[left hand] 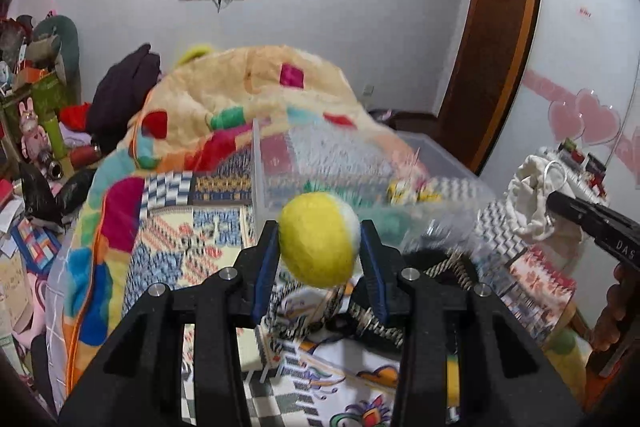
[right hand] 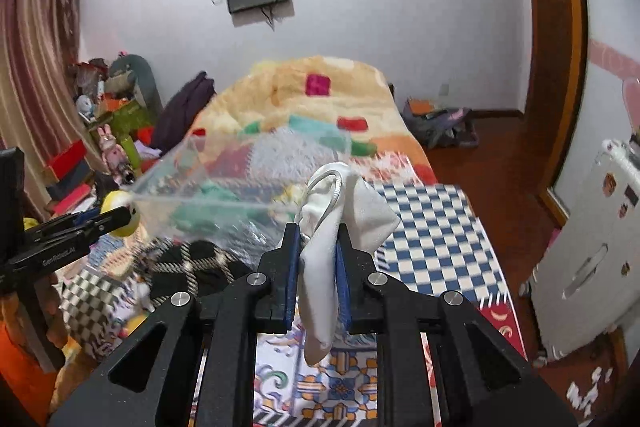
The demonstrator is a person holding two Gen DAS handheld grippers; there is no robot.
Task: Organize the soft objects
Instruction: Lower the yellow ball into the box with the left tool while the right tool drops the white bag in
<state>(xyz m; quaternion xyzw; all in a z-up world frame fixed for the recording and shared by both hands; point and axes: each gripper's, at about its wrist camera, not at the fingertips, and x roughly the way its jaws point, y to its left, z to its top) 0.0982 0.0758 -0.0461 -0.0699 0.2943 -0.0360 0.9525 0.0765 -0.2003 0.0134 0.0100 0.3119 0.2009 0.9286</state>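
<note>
My left gripper (left hand: 320,247) is shut on a yellow and white soft ball (left hand: 316,241), held above the bed just in front of a clear plastic bin (left hand: 360,163). The ball and left gripper also show at the left of the right wrist view (right hand: 118,213). My right gripper (right hand: 318,259) is shut on a white cloth drawstring pouch (right hand: 340,211), held beside the same clear bin (right hand: 224,179). The pouch shows at the right of the left wrist view (left hand: 536,195). Green and yellow soft items lie inside the bin (left hand: 384,219).
A patterned bedspread (left hand: 192,239) covers the bed, with a bunched colourful blanket (left hand: 240,99) behind the bin. A black-and-beige cloth (right hand: 192,267) lies on the bed. Cluttered toys and boxes (left hand: 36,115) stand at left. A white suitcase (right hand: 592,251) stands at right.
</note>
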